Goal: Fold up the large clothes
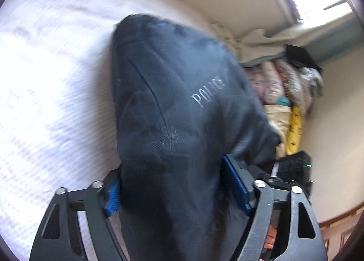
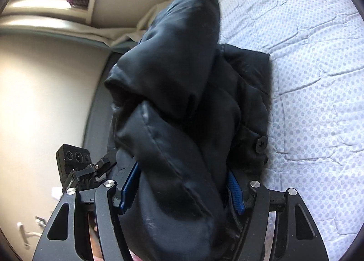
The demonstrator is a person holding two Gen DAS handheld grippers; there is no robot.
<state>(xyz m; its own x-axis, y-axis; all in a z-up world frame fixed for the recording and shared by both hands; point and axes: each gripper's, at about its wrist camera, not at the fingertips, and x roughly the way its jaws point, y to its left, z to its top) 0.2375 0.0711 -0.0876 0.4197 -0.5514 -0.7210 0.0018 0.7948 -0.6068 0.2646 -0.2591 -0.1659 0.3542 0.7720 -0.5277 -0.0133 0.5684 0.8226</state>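
One dark jacket, two grippers: left and right jaws each grasp it

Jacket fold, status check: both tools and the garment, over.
Left tool shut on dark jacket. Right tool shut on same jacket, bunched thick. Jacket partly over the white bedspread. Nothing blocking.

The dark jacket bulks between both sets of fingers and blocks the way straight ahead in either view. To one side the white bed cover lies bare and open — room to pass. On the other side stand a wall and a heap of folded fabrics — tight there.
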